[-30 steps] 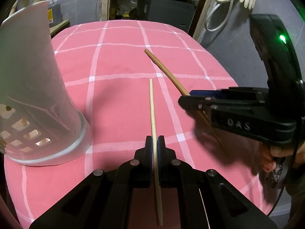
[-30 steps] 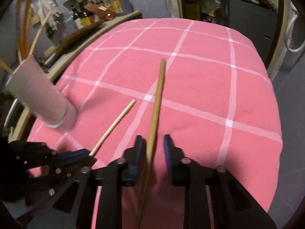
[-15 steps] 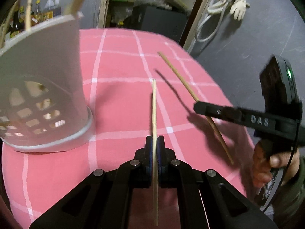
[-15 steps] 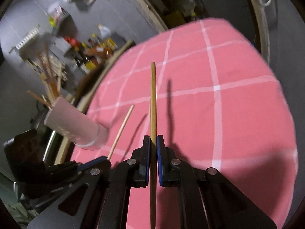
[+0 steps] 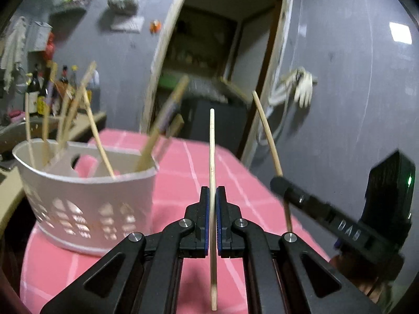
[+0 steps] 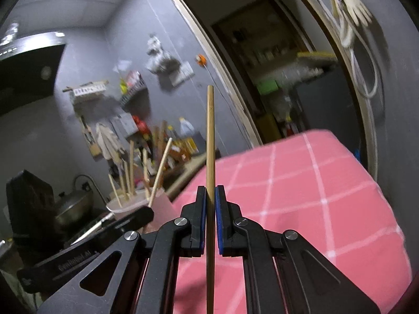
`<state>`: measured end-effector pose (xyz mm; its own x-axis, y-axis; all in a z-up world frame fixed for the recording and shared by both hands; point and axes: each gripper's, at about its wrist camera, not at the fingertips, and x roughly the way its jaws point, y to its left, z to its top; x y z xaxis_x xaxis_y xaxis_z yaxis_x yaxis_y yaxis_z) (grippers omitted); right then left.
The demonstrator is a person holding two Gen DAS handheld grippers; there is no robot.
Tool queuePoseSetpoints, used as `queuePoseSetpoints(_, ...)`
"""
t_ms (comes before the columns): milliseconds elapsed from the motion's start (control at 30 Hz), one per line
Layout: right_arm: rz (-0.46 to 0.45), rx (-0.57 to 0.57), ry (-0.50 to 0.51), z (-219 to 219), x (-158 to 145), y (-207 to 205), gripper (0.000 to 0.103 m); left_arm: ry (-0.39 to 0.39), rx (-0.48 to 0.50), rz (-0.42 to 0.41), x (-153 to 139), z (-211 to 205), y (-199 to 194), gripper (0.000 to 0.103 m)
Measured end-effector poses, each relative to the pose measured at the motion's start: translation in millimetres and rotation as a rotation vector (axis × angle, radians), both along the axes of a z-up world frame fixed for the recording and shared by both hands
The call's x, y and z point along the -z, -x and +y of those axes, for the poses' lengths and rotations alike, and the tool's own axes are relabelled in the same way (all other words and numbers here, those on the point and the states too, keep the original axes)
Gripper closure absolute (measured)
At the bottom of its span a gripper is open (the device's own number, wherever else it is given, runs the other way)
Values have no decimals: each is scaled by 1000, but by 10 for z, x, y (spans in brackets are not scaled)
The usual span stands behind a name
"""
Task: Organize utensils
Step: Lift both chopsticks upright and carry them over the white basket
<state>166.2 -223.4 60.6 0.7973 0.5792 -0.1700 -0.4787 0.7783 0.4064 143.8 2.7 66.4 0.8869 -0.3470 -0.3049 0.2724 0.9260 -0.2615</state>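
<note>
My left gripper (image 5: 212,192) is shut on a pale chopstick (image 5: 212,141) and holds it lifted, pointing up and forward. My right gripper (image 6: 210,191) is shut on a darker brown chopstick (image 6: 210,136), also lifted above the table. In the left wrist view the right gripper (image 5: 279,183) and its chopstick (image 5: 265,128) show at the right. A white perforated holder (image 5: 89,204) with several wooden utensils stands on the pink checked tablecloth (image 5: 178,183) to the left; it also shows in the right wrist view (image 6: 136,204).
The pink table's right edge (image 6: 377,183) drops off toward a grey wall and an open doorway (image 5: 214,60). A counter with bottles (image 5: 52,89) lies behind the holder. A pot (image 6: 73,204) sits at the left in the right wrist view.
Both grippers have lifted and tilted upward with their chopsticks, off the tablecloth. The right gripper closed on its chopstick a second ago. The holder now appears lower and farther left.
</note>
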Motion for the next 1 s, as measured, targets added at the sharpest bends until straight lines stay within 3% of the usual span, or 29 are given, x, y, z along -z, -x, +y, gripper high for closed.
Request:
queuePoseSetpoints(233,-146,-30,-63,227,-249,32,98,70,-86,-147,-259,401,211,100)
queuePoseSetpoints(467,-218,-107,-113,667,-444,-94,98,154,-255,-213,-437,1162,186,100)
queuePoseSetpoints(633,-252,-135,-135,1001,-527,-202,98,220,-373,-235,-477,1702,50,100)
queuePoseSetpoints(800,-310,-93,-117,1347,-584,-362,98,281,-456,-245,-442,2064,-130,100)
queuePoseSetpoints(1000,-330,-44,-67,1576,-448,-505,98,285,-483,-232,-308,2115,-212,100)
